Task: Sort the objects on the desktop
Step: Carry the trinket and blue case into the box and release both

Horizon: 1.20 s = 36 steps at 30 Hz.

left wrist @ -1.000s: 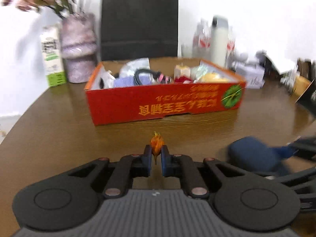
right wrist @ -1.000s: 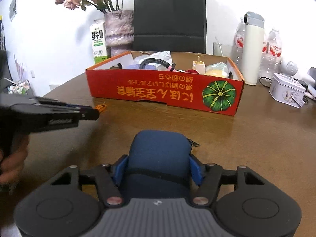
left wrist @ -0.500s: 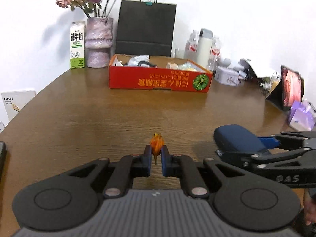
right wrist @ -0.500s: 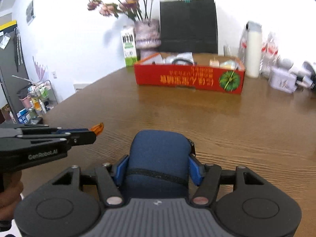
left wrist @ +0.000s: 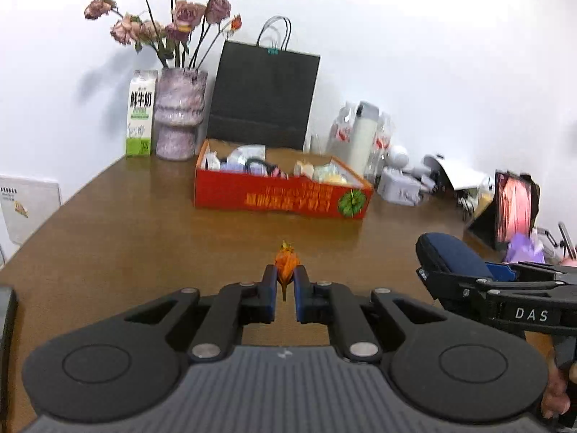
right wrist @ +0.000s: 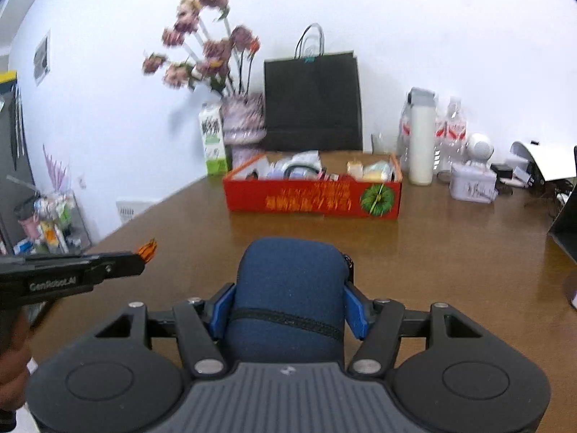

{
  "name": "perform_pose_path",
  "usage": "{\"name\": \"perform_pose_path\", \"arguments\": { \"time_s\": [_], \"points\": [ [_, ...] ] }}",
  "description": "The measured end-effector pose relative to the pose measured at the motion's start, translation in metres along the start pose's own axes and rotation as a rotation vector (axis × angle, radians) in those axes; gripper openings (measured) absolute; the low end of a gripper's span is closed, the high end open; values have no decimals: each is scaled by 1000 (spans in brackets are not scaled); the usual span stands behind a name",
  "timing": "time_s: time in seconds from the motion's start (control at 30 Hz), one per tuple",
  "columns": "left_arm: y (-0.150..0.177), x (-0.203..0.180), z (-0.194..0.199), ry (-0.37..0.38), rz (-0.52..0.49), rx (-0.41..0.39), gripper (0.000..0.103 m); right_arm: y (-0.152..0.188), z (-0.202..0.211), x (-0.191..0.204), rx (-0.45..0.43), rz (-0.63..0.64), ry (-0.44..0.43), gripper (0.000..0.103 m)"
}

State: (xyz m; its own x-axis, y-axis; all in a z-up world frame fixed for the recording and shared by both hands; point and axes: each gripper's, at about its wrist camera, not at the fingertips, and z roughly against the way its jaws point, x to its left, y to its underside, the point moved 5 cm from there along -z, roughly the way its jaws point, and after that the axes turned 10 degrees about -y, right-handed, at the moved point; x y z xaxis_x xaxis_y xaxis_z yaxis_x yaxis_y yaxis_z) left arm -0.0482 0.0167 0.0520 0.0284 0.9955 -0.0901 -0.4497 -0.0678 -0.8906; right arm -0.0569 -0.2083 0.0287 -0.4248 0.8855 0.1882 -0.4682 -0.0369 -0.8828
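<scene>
Here, label by label:
Left tool (left wrist: 285,281): pinched nearly closed on a small orange trinket (left wrist: 286,263), held above the tabletop (left wrist: 119,241); what the trinket was could not be told.
Right tool (right wrist: 288,306): clamped about halfway on a blue zip pouch (right wrist: 288,288), pads pressing both its sides, pouch held off the wood.
Red box (left wrist: 281,198): at the far side of the tabletop, well ahead of both tools, already holding cables, packets and small items.
Step in hand: judged to be carrying both things for sorting, likely toward that box.
How to do it well: grips should stay firm; the trinket was thin and might slip, so the left tool ought to travel level and let go low inside the walls. The pouch was bulky and wanted a free corner, clear of the cables.
Surface: dark brown wood grain, bare between the tools and the box.
Room: white wall; vase of dried pink flowers (left wrist: 180,119), milk carton (left wrist: 141,112), black paper bag (left wrist: 263,97), white flask (right wrist: 421,137) and water bottles along the back.
</scene>
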Motion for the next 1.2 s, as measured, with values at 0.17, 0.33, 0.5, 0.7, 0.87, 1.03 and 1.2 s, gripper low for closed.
{"name": "perform_pose_path", "arguments": {
  "time_s": [0.17, 0.33, 0.5, 0.7, 0.87, 1.03, 1.2],
  "points": [
    [-55, -5, -35, -22, 3, -74, 10, -49, -16, -18, -76, 32, 4, 61],
    [-121, -7, -100, 1, 28, -88, 10, -122, -66, -42, -139, 34, -12, 61],
    [-168, 8, -203, -39, 102, 40, 10, -191, -143, -71, -140, 20, -30, 61],
    [-161, 7, -305, -85, 49, 205, 10, -225, -266, -123, -39, -50, 21, 61],
    [-138, 8, -352, -87, 19, 292, 12, -208, -356, -149, 90, -143, 9, 61],
    [-128, 11, -359, -63, -16, 294, 52, -181, -400, -153, 193, -244, -14, 69],
    [-147, 24, -352, -92, 19, 260, 70, -194, -385, -153, 122, -260, -52, 83]
  ]
}}
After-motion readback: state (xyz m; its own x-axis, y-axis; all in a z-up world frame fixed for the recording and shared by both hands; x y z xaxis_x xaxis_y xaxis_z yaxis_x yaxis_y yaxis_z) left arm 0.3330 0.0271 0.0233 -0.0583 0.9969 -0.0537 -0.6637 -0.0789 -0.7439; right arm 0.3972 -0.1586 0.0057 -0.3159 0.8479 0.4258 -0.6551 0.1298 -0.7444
